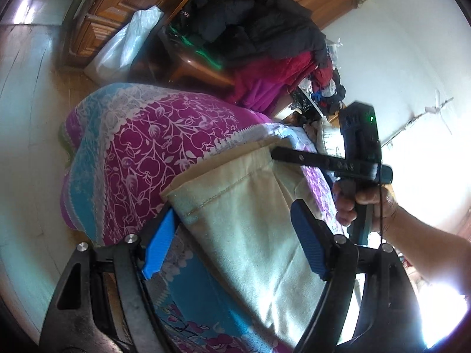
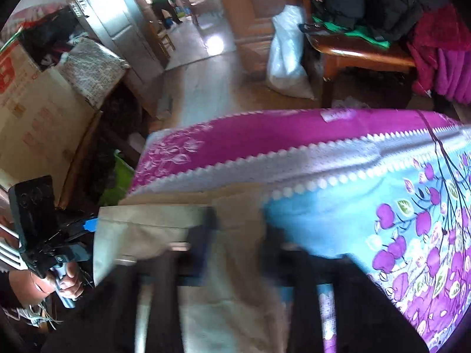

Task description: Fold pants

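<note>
Pale beige pants (image 1: 235, 223) lie stretched along a bed covered in a purple and blue floral bedspread (image 1: 141, 153), their stitched hem end near the bed's edge. A white plastic bag (image 1: 123, 47) sits on the floor, contents hidden. The left gripper (image 1: 232, 235) hovers with blue fingers spread wide either side of the fabric. The right gripper (image 1: 273, 151), held by a hand (image 1: 368, 206), meets the hem corner; its grip cannot be told from the blurred view

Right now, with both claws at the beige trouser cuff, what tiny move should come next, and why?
Probably close the left claw on the pants: its blue fingers stand open either side of the hem, gripping nothing. The right claw already meets the far corner.
</note>
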The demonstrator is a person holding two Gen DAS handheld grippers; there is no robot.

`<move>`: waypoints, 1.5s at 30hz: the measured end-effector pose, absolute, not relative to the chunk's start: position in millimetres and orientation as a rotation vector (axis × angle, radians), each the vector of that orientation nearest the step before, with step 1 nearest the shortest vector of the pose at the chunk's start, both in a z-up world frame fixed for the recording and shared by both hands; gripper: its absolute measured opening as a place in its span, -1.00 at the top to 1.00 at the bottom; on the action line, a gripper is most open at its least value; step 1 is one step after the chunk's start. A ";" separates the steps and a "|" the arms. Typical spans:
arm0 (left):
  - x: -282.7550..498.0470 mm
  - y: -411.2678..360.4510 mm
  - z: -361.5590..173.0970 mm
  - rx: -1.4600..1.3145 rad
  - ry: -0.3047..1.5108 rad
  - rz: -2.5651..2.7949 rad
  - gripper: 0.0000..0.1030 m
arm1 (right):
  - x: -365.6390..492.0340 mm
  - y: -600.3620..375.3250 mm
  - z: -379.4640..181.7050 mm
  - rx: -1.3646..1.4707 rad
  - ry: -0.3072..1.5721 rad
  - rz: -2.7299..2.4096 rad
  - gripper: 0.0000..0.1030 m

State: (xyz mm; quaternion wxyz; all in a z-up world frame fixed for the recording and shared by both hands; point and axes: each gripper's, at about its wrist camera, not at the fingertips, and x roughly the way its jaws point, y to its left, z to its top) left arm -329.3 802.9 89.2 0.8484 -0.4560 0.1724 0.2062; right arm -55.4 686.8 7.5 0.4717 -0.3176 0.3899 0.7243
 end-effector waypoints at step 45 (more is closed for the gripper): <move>-297.4 725.0 198.3 -0.525 0.272 0.290 0.90 | -41.3 491.9 125.9 -0.559 0.660 1.732 0.78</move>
